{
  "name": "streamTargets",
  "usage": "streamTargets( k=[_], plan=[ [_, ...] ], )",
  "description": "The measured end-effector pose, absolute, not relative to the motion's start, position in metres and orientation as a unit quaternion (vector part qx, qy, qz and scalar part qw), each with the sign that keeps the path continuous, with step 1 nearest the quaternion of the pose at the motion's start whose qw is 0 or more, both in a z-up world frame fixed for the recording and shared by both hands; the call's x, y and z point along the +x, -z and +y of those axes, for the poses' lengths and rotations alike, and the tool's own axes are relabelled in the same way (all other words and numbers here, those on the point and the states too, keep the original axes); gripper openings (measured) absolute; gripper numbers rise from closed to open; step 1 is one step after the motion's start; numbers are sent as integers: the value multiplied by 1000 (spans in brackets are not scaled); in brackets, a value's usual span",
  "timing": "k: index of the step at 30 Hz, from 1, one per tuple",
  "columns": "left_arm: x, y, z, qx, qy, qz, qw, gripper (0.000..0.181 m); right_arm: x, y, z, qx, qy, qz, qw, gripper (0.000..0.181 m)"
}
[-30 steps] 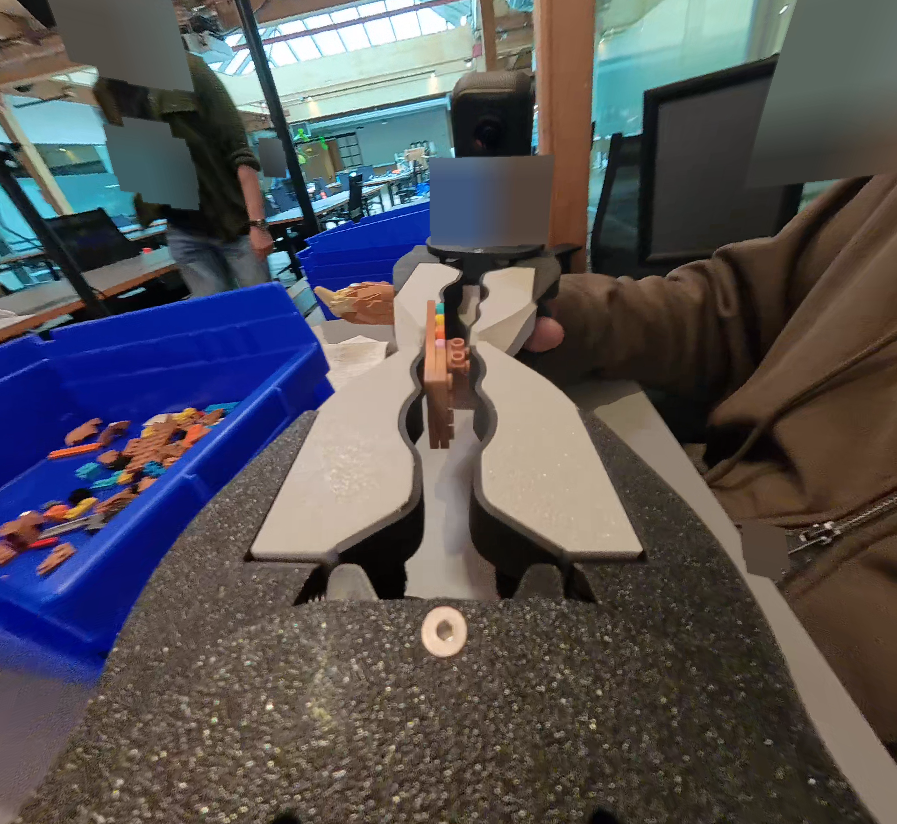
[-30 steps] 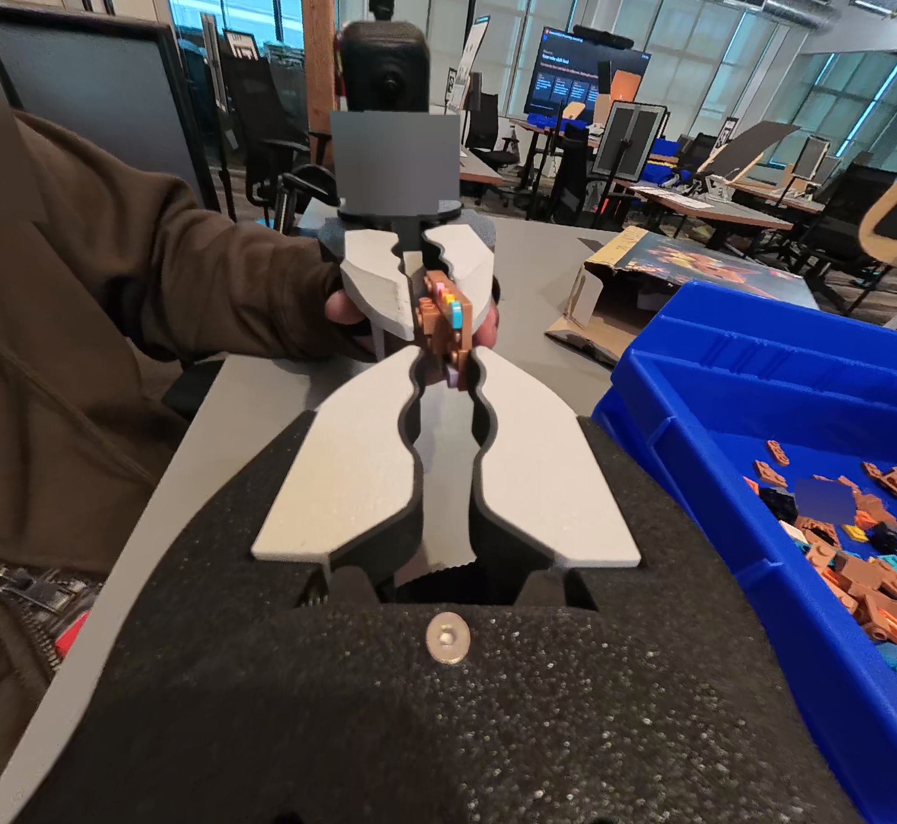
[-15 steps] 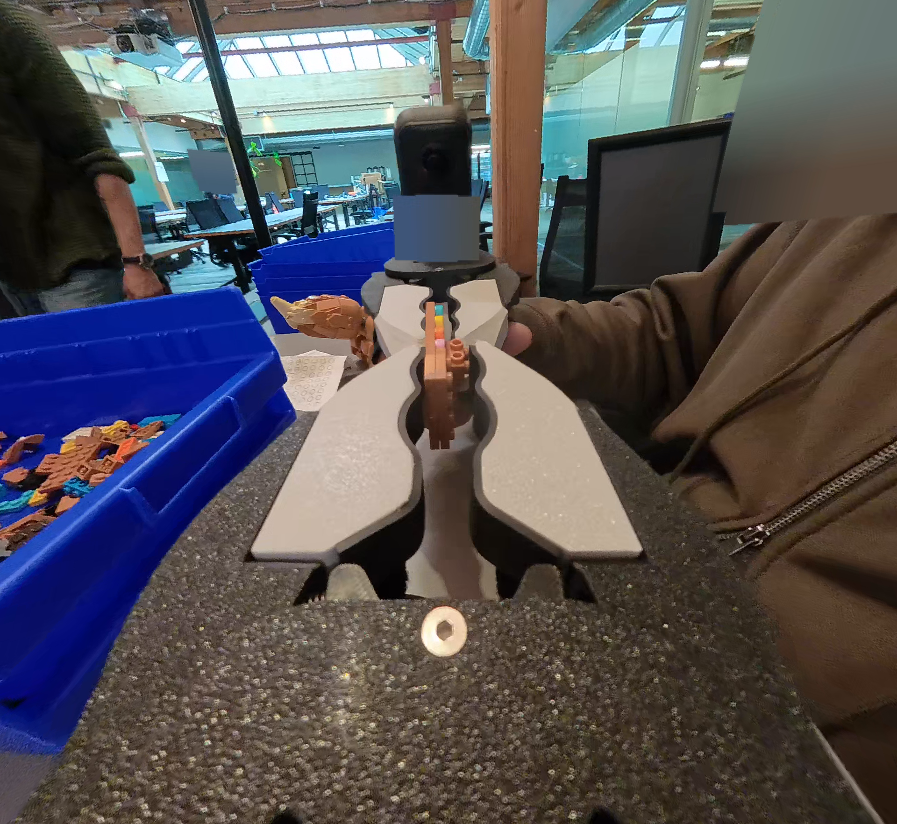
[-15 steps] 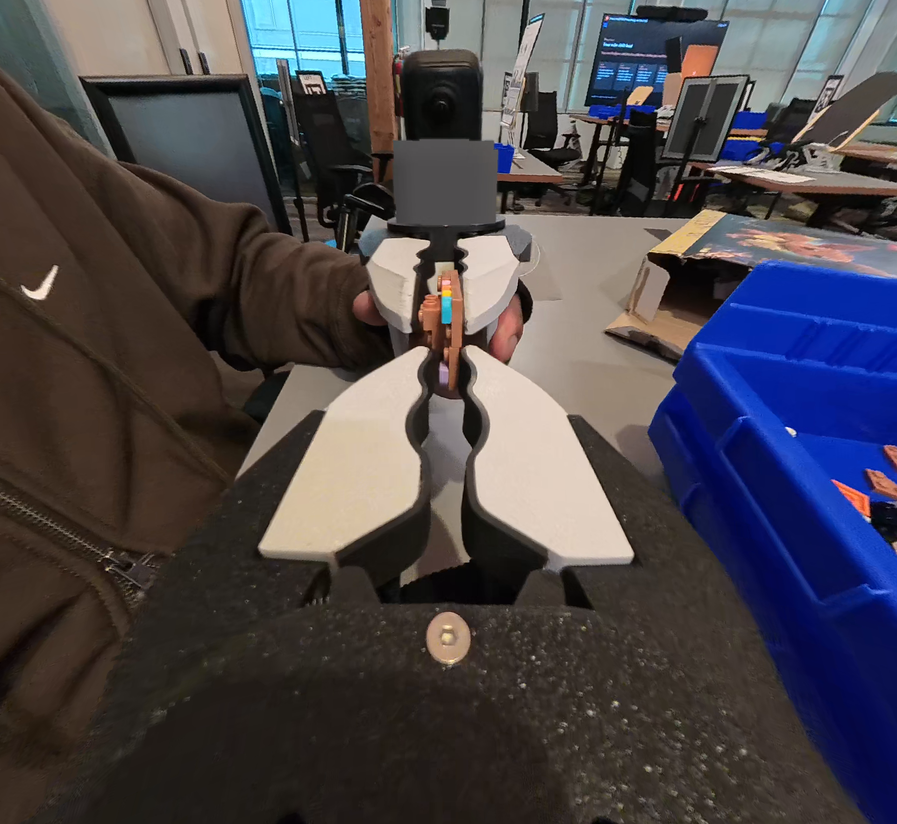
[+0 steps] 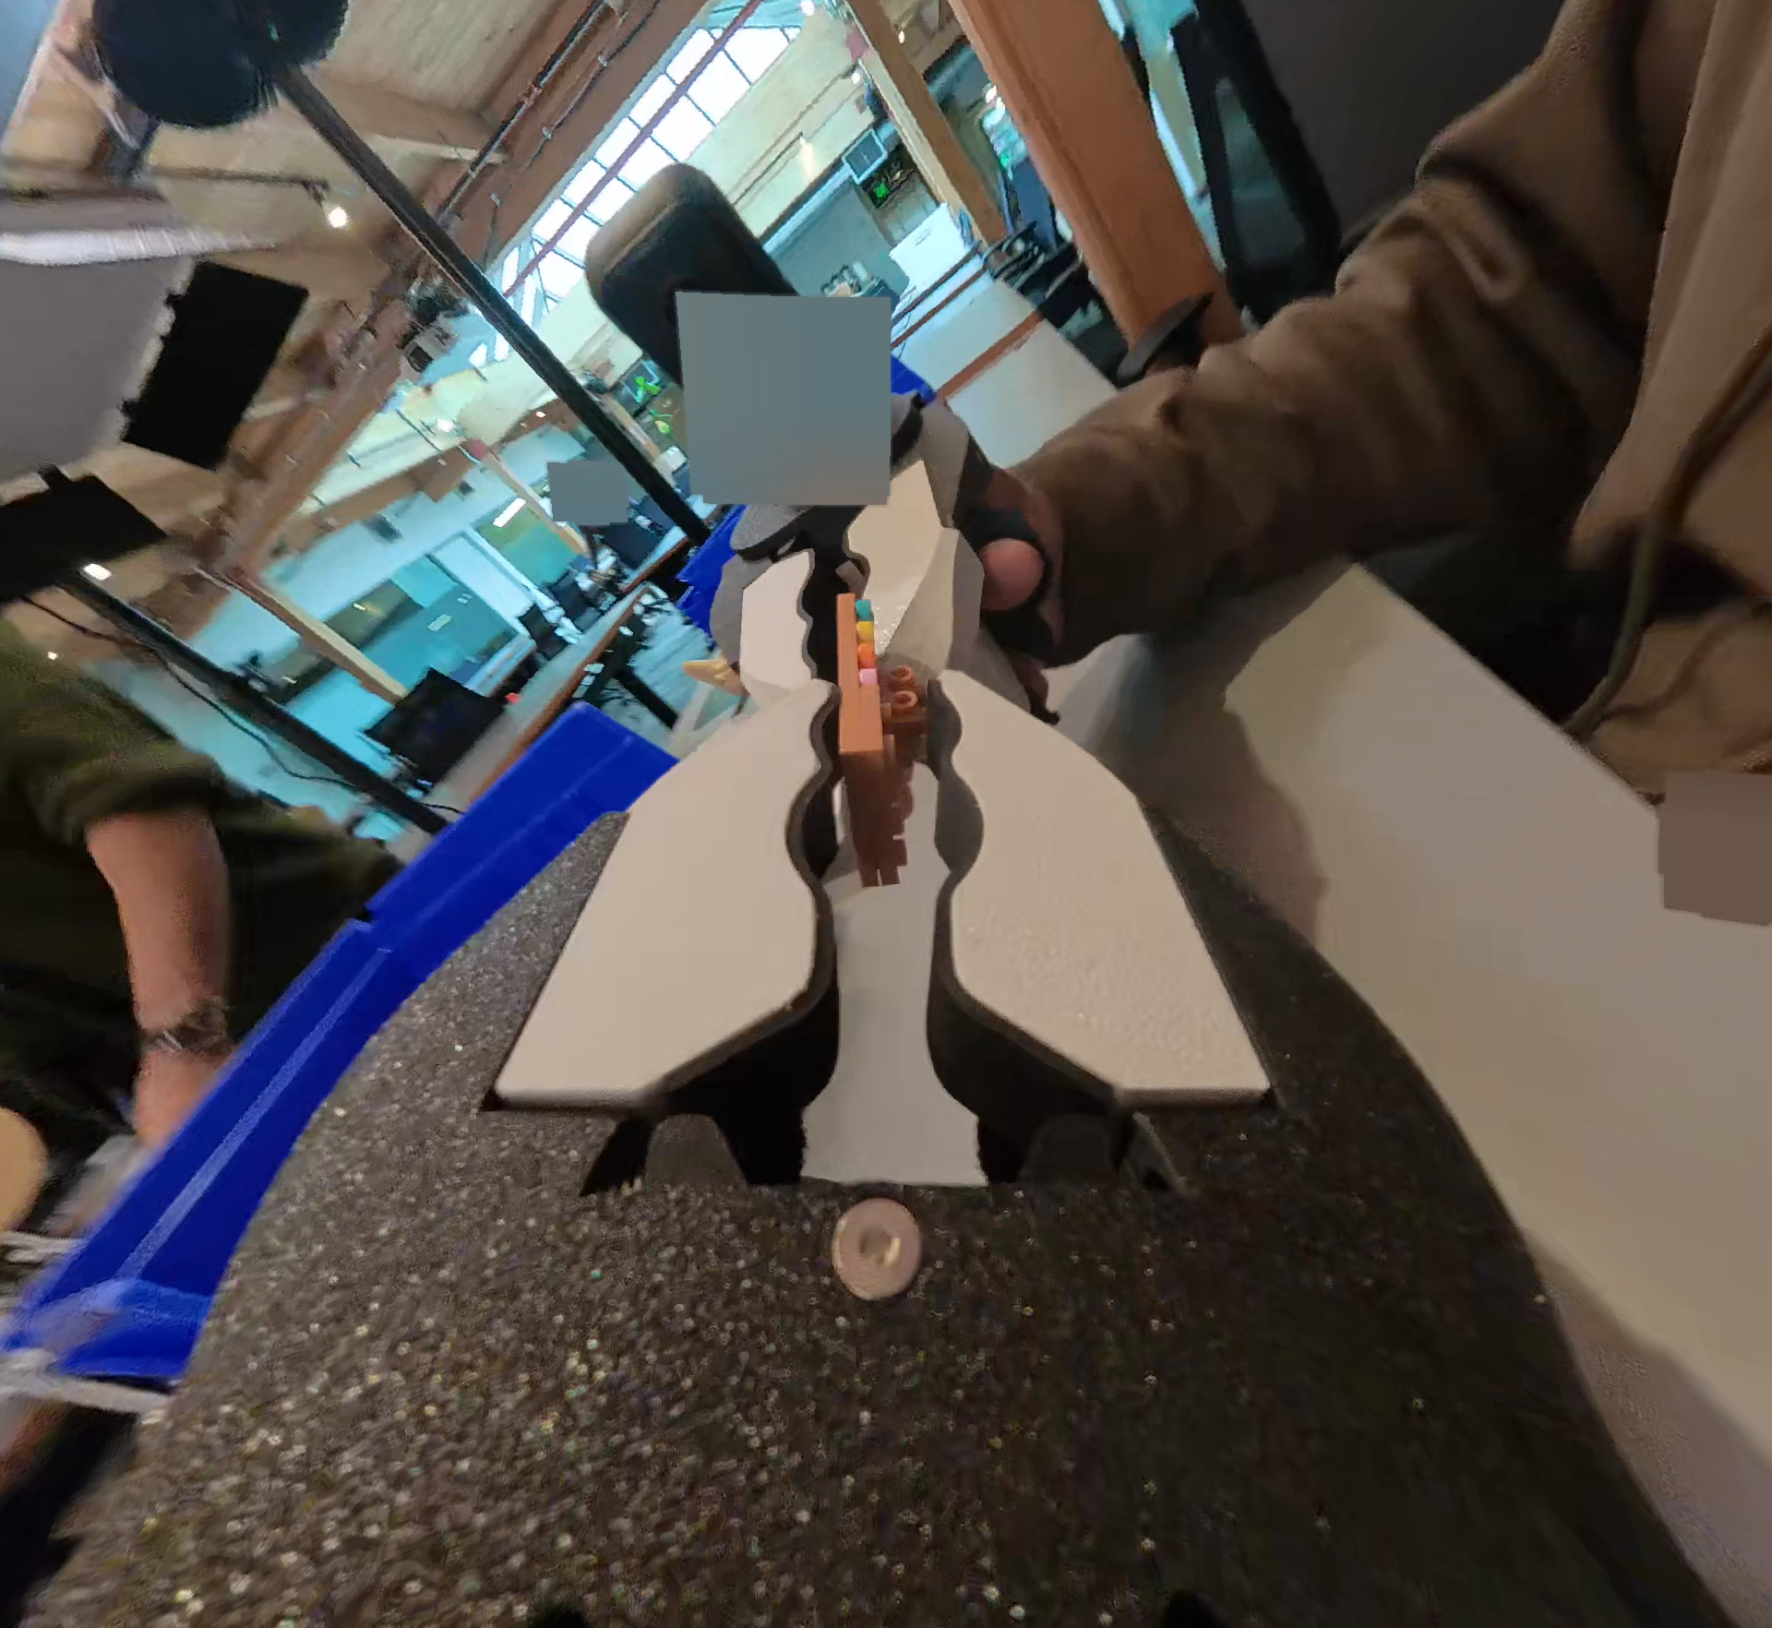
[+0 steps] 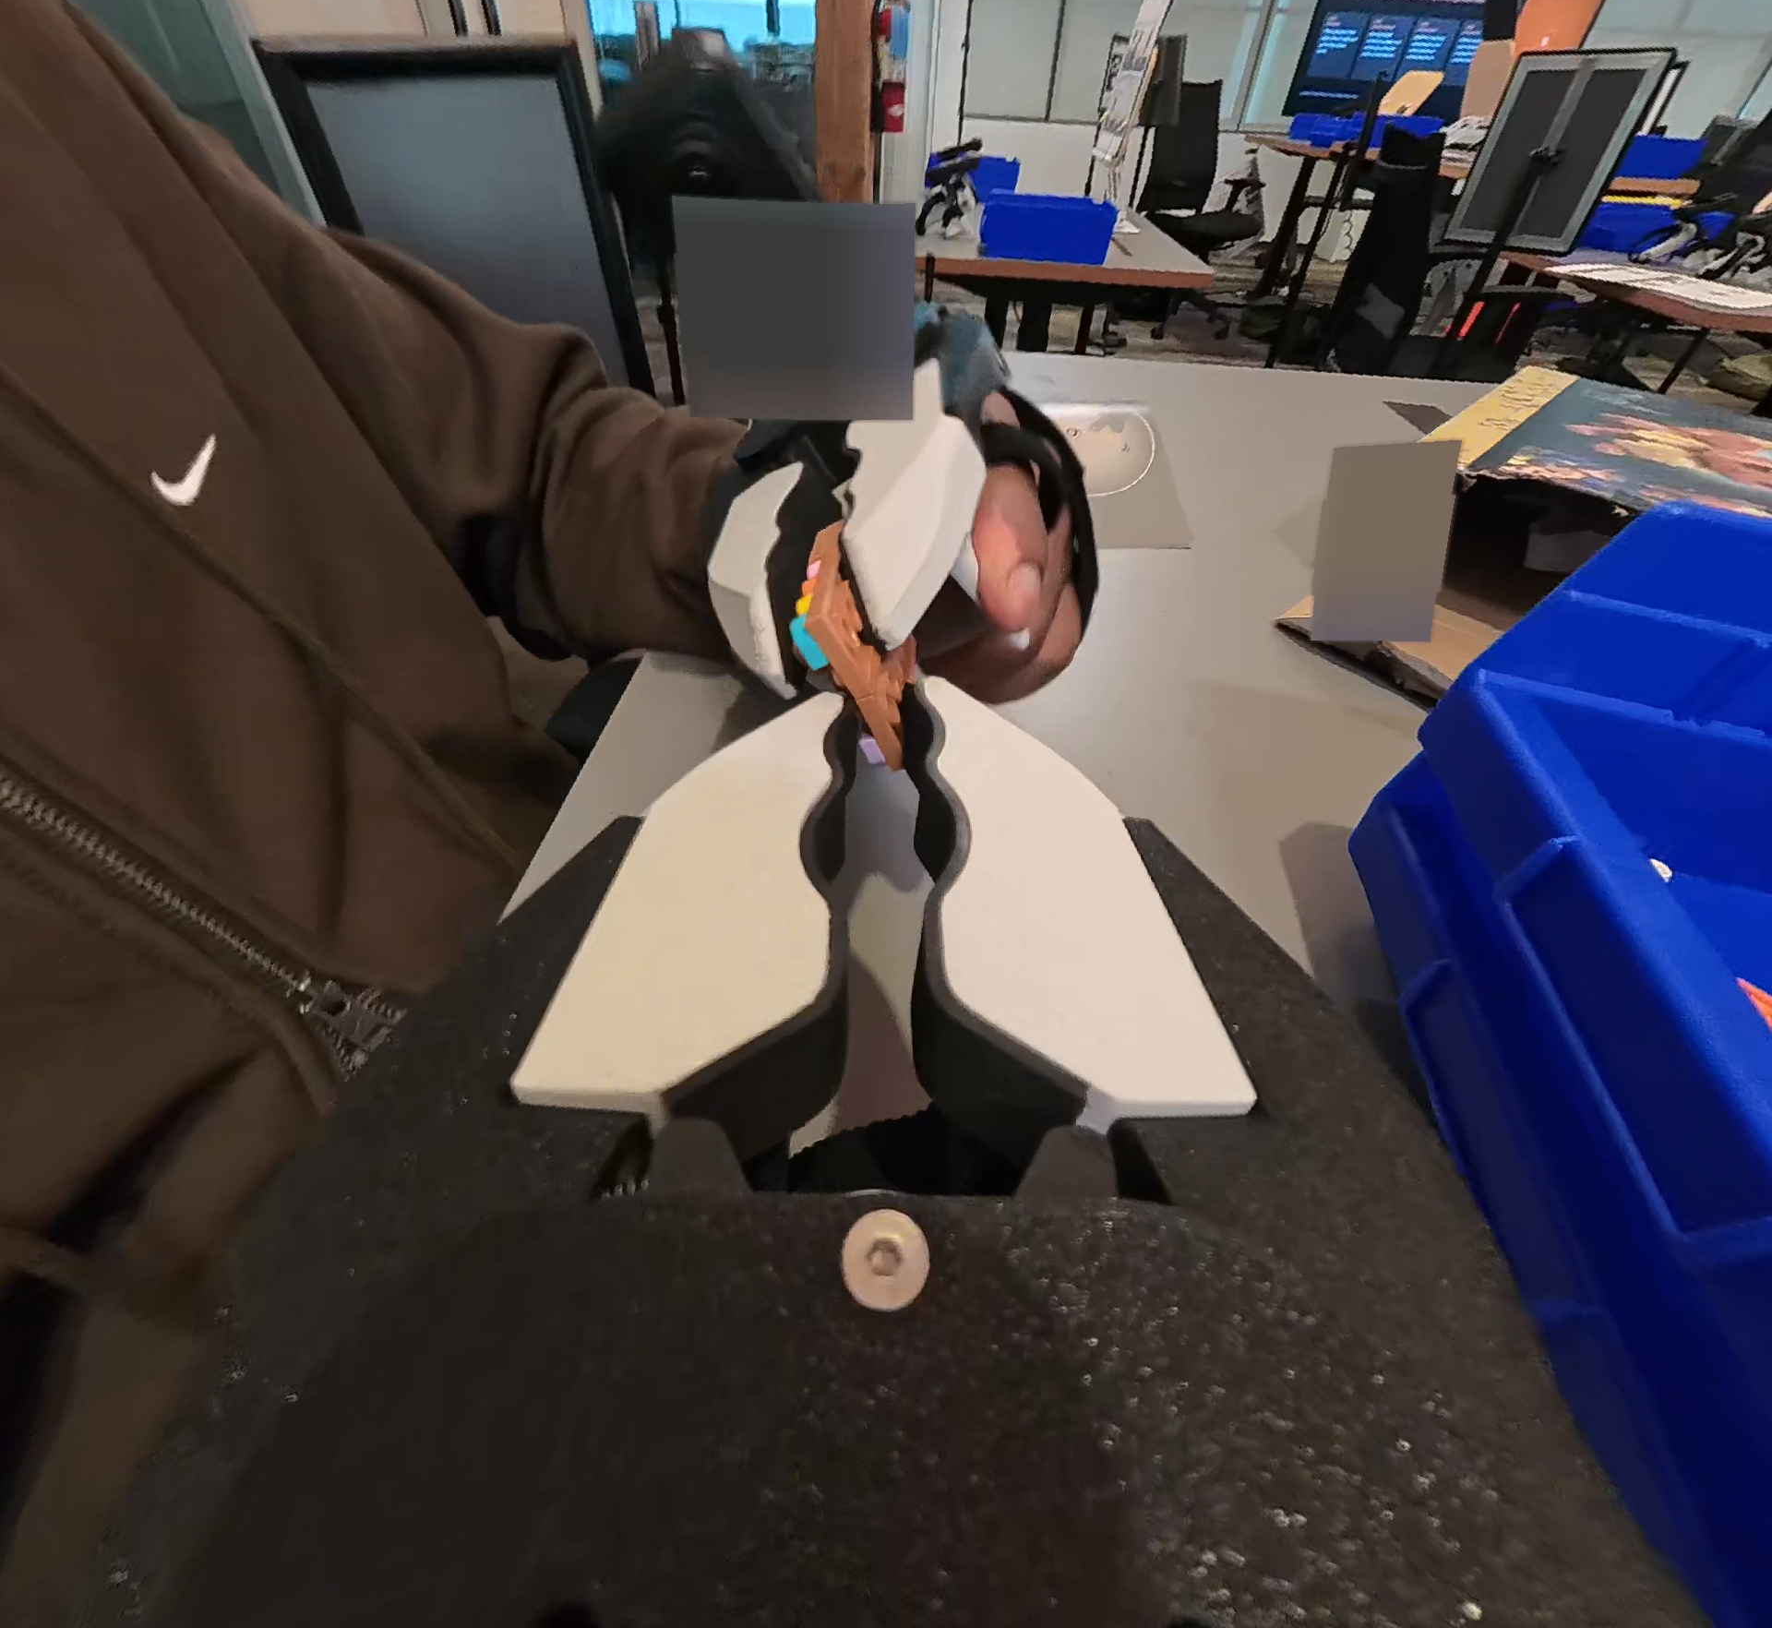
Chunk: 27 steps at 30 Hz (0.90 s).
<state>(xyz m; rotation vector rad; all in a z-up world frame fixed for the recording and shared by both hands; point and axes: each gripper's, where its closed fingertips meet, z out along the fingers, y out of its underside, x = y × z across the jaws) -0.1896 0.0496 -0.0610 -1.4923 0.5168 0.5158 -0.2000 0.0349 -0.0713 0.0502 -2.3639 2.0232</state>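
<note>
Tilted since earlier, one brown brick assembly [image 5: 868, 757] with coloured studs, perhaps five, is clamped by both grippers: left gripper [image 5: 877, 709], right gripper [image 6: 877, 719].

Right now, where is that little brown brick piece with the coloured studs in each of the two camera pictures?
Left wrist view: the brown brick piece is at centre, pinched at the fingertips.
Right wrist view: the same piece is just above centre, tilted, between both grippers' tips.
Shared landmark: the blue bin.
</note>
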Motion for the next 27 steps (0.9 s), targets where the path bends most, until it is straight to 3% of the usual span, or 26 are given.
streamTargets(
  k=[7, 27],
  plan=[
    [-183, 69, 51, -637, -364, 318, 600, 18, -193, 77, 36, 41, -635, -771, 11, 10],
    [-180, 114, 59, -595, -477, 452, 462, 18, -185, 122, 48, 74, -566, -819, -60, 11]
  ],
)
